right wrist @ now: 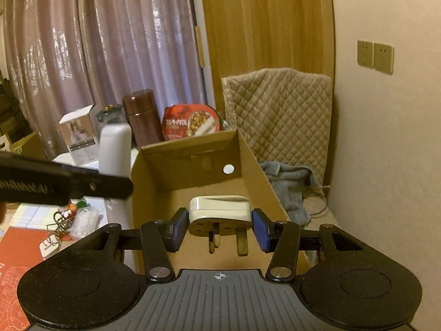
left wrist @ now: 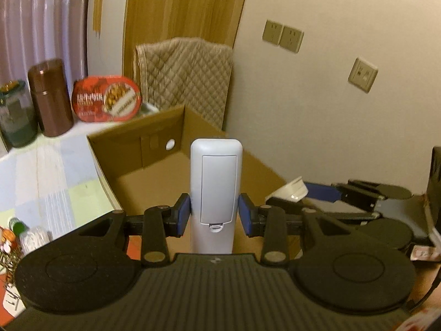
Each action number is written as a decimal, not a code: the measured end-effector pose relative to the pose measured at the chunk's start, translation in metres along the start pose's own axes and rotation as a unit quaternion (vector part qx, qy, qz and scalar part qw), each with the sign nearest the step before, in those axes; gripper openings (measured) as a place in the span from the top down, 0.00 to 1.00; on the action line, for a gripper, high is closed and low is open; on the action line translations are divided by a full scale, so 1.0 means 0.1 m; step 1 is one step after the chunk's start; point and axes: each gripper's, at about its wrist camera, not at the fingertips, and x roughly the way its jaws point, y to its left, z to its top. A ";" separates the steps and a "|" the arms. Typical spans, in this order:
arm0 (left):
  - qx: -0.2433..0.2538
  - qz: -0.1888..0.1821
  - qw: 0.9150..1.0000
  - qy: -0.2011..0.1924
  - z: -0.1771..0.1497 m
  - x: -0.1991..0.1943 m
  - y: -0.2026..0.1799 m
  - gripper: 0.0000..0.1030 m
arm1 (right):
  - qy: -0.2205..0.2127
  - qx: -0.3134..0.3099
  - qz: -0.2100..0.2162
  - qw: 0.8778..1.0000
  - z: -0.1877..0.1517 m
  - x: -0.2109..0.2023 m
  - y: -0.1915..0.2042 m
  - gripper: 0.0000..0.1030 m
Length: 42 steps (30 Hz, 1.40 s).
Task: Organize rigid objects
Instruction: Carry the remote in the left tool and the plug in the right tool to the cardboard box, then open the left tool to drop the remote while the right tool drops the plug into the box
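Observation:
My left gripper (left wrist: 214, 215) is shut on a grey-white remote control (left wrist: 216, 182), held upright with its battery cover facing the camera, above the open cardboard box (left wrist: 137, 149). My right gripper (right wrist: 219, 227) is shut on a white plug adapter (right wrist: 220, 211), prongs pointing toward the camera, over the same box (right wrist: 148, 162). In the left wrist view the right gripper (left wrist: 314, 191) shows at the right with the adapter (left wrist: 292, 190). In the right wrist view the left gripper arm (right wrist: 63, 183) and the remote (right wrist: 114, 149) show at the left.
Behind the box stand a brown thermos (left wrist: 51, 96), a glass jar (left wrist: 16, 115), a red food bowl (left wrist: 107, 98) and a white carton (right wrist: 80, 135). A quilted cloth (right wrist: 278, 110) hangs at the back right, a grey towel (right wrist: 289, 184) beside the box. Small items (right wrist: 69, 220) lie at left.

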 end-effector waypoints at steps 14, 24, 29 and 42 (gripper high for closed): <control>-0.018 0.018 0.999 0.029 -0.20 0.14 0.13 0.68 | 0.023 0.016 0.008 1.000 -0.17 0.21 -0.09 0.54; -0.026 0.035 0.999 -0.003 -0.23 -0.21 0.18 0.68 | 0.027 0.013 0.012 0.999 -0.19 0.20 -0.02 0.54; -0.025 0.044 0.999 -0.012 -0.26 -0.35 0.19 0.68 | 0.031 0.013 0.014 0.999 -0.22 0.21 0.02 0.54; -0.043 0.048 0.998 -0.011 -0.36 -0.45 0.27 0.68 | 0.039 0.015 0.014 0.999 -0.25 0.29 0.06 0.54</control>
